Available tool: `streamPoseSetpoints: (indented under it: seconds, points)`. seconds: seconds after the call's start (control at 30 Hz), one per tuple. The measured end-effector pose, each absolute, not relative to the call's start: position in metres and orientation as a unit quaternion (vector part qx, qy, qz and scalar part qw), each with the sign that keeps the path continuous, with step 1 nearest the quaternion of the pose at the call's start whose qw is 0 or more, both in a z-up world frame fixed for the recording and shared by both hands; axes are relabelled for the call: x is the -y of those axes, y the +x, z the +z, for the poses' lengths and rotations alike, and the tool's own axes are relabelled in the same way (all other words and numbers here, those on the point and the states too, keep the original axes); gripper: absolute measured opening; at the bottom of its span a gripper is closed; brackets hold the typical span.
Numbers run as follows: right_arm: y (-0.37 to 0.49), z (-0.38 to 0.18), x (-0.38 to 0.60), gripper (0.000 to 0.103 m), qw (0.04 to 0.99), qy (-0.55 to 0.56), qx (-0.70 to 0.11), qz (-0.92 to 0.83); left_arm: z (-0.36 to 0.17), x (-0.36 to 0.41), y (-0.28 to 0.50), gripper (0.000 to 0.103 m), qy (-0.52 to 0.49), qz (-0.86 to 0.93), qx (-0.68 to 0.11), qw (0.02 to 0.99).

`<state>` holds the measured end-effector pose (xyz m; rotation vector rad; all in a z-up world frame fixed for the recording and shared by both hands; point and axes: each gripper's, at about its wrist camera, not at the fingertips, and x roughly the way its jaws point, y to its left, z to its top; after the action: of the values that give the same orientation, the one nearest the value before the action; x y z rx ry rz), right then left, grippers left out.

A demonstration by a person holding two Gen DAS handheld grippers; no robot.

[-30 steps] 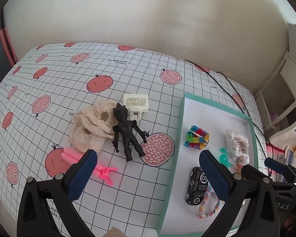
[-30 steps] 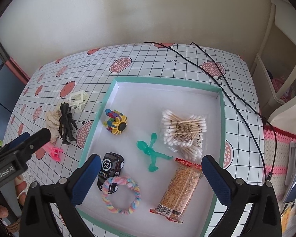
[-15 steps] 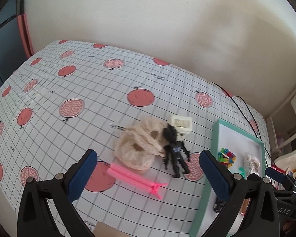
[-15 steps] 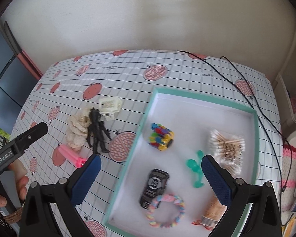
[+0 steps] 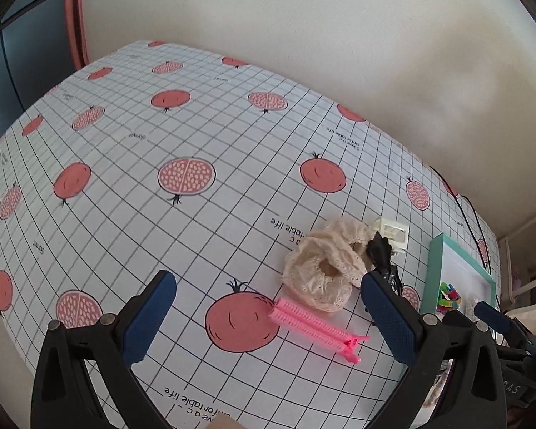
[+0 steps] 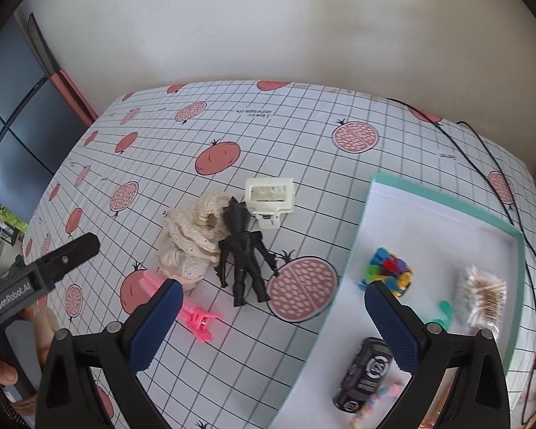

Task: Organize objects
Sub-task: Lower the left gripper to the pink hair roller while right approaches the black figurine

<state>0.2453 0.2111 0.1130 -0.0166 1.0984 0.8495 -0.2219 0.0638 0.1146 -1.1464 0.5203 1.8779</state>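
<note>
Four loose objects lie on the pomegranate tablecloth: a pink hair clip [image 5: 318,329] [image 6: 193,312], a cream lace scrunchie [image 5: 325,268] [image 6: 189,239], a black toy figure [image 6: 243,250] [image 5: 380,254] and a cream claw clip [image 6: 269,195] [image 5: 393,232]. Right of them stands a teal-rimmed white tray [image 6: 343,279] [image 5: 433,268]. My left gripper [image 5: 268,318] hangs open just before the pink clip. My right gripper [image 6: 271,321] is open above the black figure's feet, holding nothing.
The tray holds a colourful toy [image 6: 391,273], a bag of cotton swabs [image 6: 482,295], a green figure [image 6: 443,312], a black toy car [image 6: 366,375] and a pastel bracelet [image 6: 377,398]. A black cable [image 6: 482,150] runs along the table's far right. A wall backs the table.
Both grippers have swung left, away from the tray and toward the loose objects. The left view now shows mostly bare cloth; the tray has slid to the right edge. Both stay open.
</note>
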Motion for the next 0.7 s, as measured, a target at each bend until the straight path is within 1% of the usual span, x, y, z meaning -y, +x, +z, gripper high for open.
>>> streamPoseSetpoints:
  seconds: [0.47,0.7]
  points:
    - [0.241,0.081,-0.244,0.103,0.757,-0.044,-0.526,0.386,0.060,-0.076,-0.215,0.103,-0.533,0.720,-0.210,0.392]
    - [0.240,0.068,-0.255,0.101,0.753,-0.051,-0.528,0.391,0.049,-0.082,-0.213,0.103,-0.543,0.726,-0.203,0.371]
